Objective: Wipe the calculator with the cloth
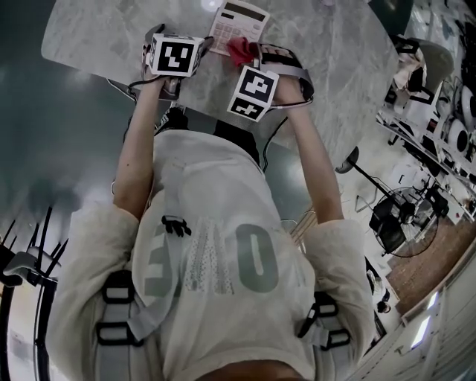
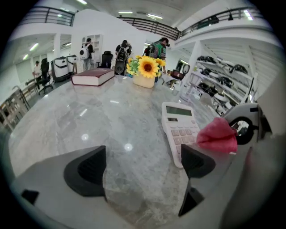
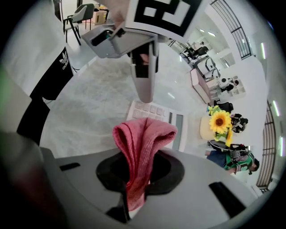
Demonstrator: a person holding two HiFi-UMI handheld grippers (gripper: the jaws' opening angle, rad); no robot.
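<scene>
"Head view first: where does the pale flat desk calculator (image 1: 238, 21) lie?"

"On the grey-white marble tabletop (image 1: 97, 37), just ahead of both grippers. Its grey display (image 2: 178, 110) is at the end away from the person, and rows of pale keys (image 2: 185, 134) are nearer."

"And the red woven cloth (image 3: 144, 134)?"

"It's folded into a hump and pinched in the right gripper (image 3: 139, 172), whose jaws are closed on it. It hangs at the calculator's near end. Whether it touches the keys, I can't tell."

"The left gripper (image 2: 145, 167)?"

"Jaws wide apart, with only bare marble between them. Its right jaw is just beside the calculator's near end."

"The surface?"

"Polished and veined, with spots of glare. Farther along lie a dark red closed book (image 2: 93, 77) and a cream pot of yellow sunflowers (image 2: 146, 69)."

"The room?"

"A bright white hall with railed upper galleries (image 2: 147, 24), shelves (image 2: 214, 85) of gear at the right, and people (image 2: 123, 49) standing beyond the table."
</scene>
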